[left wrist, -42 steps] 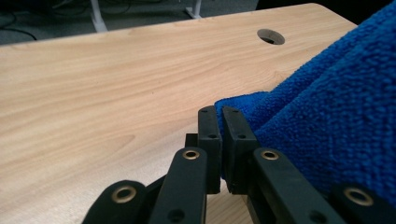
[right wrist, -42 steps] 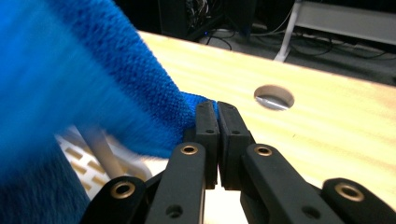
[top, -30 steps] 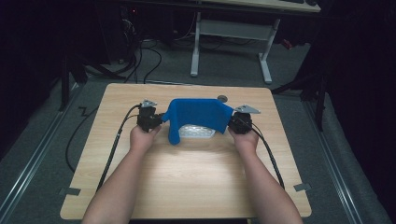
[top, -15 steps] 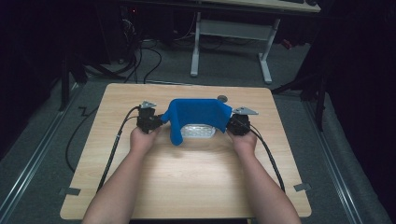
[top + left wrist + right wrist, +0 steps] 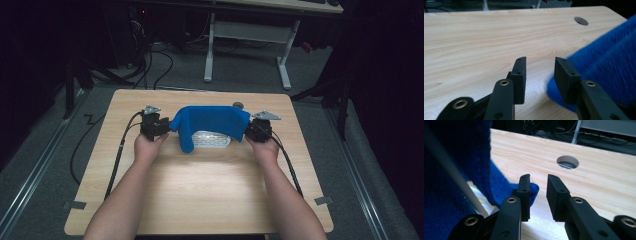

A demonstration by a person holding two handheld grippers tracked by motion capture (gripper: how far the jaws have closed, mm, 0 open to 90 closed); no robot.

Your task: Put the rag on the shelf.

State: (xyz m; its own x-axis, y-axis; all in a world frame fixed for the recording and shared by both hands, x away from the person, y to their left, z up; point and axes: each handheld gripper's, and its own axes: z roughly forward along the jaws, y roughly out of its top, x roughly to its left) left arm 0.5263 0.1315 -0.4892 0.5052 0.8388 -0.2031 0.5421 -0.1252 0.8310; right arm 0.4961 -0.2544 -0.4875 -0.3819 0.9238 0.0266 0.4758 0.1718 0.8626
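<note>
A blue cloth [image 5: 212, 120] lies draped over a pale ribbed container [image 5: 214, 140] at the far middle of the wooden table [image 5: 200, 190]. My left gripper [image 5: 165, 126] sits at the cloth's left end. Its jaws [image 5: 540, 66] have just been opening and stand apart with nothing between them; the cloth [image 5: 609, 62] lies just outside the right jaw. My right gripper [image 5: 250, 131] sits at the cloth's right end. Its jaws [image 5: 538, 183] have also just been opening, with bare table in the gap and the cloth [image 5: 456, 152] beside the left jaw.
A round cable hole [image 5: 238, 105] opens in the table just behind the cloth. Black cables [image 5: 120, 150] trail from both grippers toward the near edge. A white desk frame [image 5: 247, 35] stands on the floor beyond the table.
In the high view both hands keep their place. The cloth still spans between the grippers over the container, with its shape barely altered.
</note>
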